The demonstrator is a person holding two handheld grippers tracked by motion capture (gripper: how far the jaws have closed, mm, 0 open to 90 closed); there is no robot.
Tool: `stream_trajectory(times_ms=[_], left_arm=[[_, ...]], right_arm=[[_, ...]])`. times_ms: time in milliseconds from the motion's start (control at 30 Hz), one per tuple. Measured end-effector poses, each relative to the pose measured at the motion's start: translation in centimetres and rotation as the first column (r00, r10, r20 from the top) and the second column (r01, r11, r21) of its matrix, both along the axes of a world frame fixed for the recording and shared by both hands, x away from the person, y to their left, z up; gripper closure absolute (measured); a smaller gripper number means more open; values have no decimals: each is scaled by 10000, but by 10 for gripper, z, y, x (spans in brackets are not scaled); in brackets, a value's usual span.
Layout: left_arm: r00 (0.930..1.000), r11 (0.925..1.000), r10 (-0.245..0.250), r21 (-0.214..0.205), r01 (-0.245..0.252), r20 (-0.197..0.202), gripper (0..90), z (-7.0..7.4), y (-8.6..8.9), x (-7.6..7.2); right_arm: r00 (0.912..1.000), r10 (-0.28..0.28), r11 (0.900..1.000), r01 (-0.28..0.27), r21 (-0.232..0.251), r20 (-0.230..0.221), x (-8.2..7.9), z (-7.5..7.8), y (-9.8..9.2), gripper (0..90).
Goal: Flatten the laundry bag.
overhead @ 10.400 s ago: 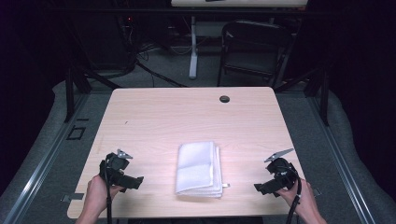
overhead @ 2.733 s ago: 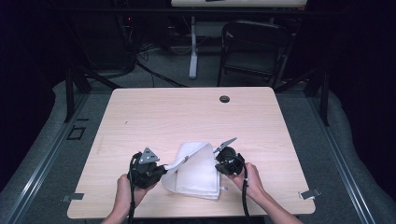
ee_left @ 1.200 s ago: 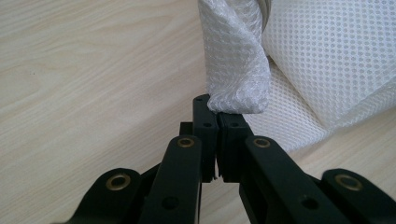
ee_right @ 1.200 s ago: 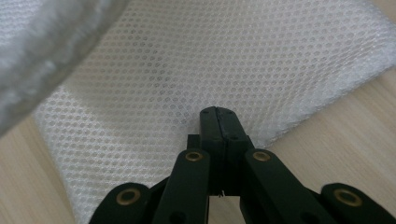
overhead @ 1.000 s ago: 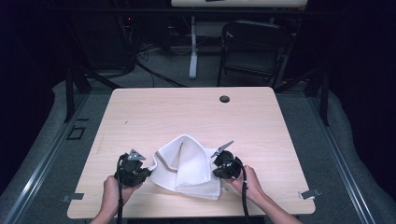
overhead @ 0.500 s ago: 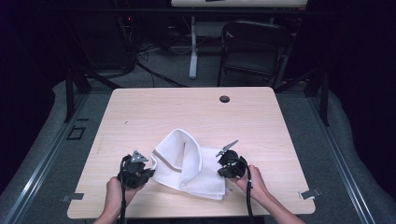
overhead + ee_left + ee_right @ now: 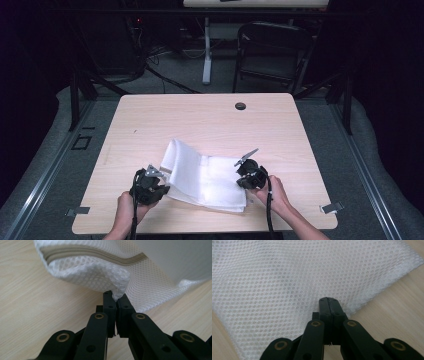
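Both grippers, left (image 7: 116, 298) and right (image 7: 329, 301), clamped shut on mesh bag (image 7: 205, 177) edges to spread it flat on the table (image 7: 200, 115).

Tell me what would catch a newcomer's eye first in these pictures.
The white mesh bag stands out, half unfolded at the near middle of the pale wooden table. The left gripper pinches a bunched bit of its edge near a beige zipper, and the right gripper is shut on the mesh at its other side.
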State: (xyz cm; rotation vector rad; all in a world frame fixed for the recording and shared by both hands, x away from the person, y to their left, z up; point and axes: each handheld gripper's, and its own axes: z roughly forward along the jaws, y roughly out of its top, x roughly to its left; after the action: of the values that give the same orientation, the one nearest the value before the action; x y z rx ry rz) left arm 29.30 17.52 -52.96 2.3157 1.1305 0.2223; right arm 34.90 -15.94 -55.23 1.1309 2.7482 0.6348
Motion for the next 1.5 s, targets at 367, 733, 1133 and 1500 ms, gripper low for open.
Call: stream_trajectory(times_ms=[367, 733, 1133, 1500], left_arm=[[9985, 9987, -413, -326, 401, -367, 866, -1, -9, -5], [9845, 9972, -617, -513, 539, -1639, 561, -1, 6, -8], [9916, 9988, 92, -473, -154, -1290, 197, 13, 29, -11], [9992, 9956, 364, -857, -378, -179, 139, 27, 35, -10]], right_arm=[[9997, -195, 9997, 197, -153, 150, 5, 0, -8, 900], [9996, -130, 9996, 136, -251, 262, 8, 0, -14, 900], [9995, 27, 9993, -15, -385, 306, 11, 1, -19, 900], [9972, 221, 9988, -251, 420, 717, -2, 24, -31, 639]])
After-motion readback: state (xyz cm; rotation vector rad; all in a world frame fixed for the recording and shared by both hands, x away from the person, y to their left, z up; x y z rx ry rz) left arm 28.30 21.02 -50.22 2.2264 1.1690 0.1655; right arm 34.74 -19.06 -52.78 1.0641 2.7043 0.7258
